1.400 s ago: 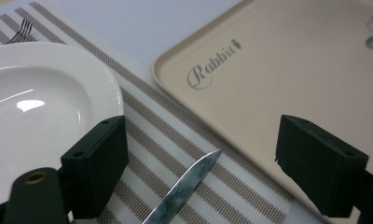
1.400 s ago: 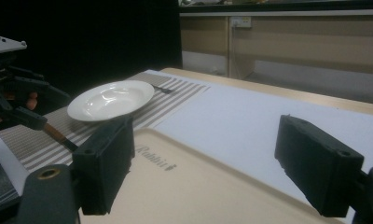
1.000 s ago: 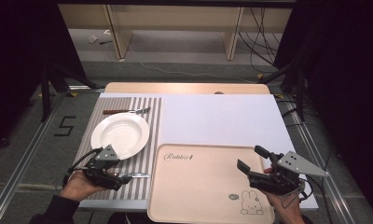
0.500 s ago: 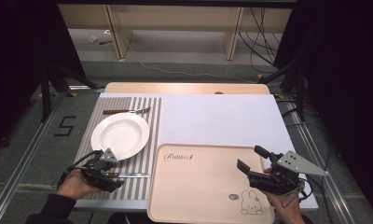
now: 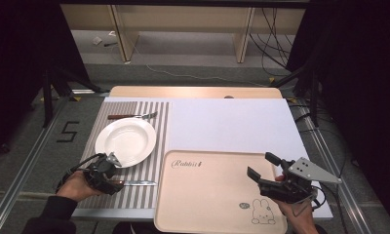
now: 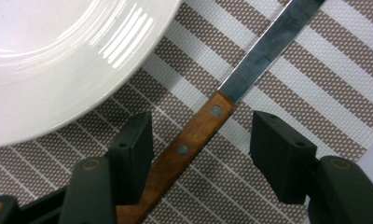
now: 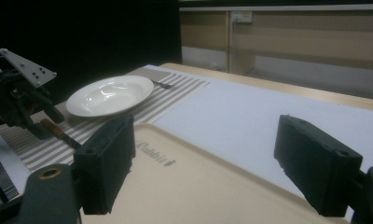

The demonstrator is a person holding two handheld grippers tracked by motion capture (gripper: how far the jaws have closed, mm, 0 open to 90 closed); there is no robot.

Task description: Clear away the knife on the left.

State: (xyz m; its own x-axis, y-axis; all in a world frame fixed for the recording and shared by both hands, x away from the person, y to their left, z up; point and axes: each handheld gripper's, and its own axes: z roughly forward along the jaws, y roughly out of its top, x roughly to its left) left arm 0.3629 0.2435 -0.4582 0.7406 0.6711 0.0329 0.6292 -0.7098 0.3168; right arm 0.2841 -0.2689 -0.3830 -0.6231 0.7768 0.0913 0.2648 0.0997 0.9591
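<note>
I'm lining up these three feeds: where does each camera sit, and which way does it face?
High view: above the person's side, facing forward and down on the tray; both hands show.
Left gripper view: on the left hand-held gripper, looking down on the knife between its jaws.
Right gripper view: on the right hand-held gripper, looking level across the tray.
All share the plate.

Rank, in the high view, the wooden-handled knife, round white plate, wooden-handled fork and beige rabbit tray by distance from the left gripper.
From the left gripper:
1. Wooden-handled knife, between its jaws on the striped mat.
2. Round white plate, just beyond.
3. Beige rabbit tray, alongside, toward the right gripper.
4. Wooden-handled fork, beyond the plate.
</note>
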